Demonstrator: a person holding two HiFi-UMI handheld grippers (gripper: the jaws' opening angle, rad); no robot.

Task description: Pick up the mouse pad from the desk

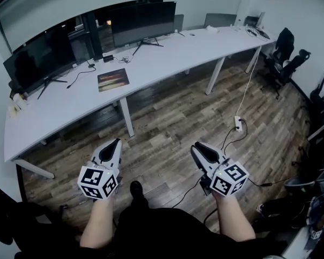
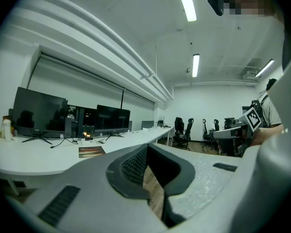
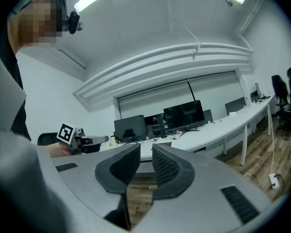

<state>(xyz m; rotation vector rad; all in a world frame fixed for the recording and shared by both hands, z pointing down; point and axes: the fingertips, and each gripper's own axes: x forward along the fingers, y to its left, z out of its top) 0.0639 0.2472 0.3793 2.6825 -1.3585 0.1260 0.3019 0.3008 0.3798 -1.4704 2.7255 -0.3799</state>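
I hold both tools low in the frame, over the wooden floor and well apart from the long white desk that runs across the upper part of the head view. My left gripper sits at lower left. Its fingers meet at the tips, with only a sliver of floor showing behind them and nothing caught between. My right gripper sits at lower right. Its fingers stand slightly apart, a narrow gap with the floor and the desk's edge visible through it, and they grip nothing.

The mouse pad lies flat on the desk in the upper left of the head view, a dark rectangle with a reddish pattern. It is near the desk's front edge, just in front of the gap between the two monitors and close to a loose black cable. In the left gripper view it shows at middle left, above my fingers. Neither gripper touches it.

Office chairs stand at the far right.
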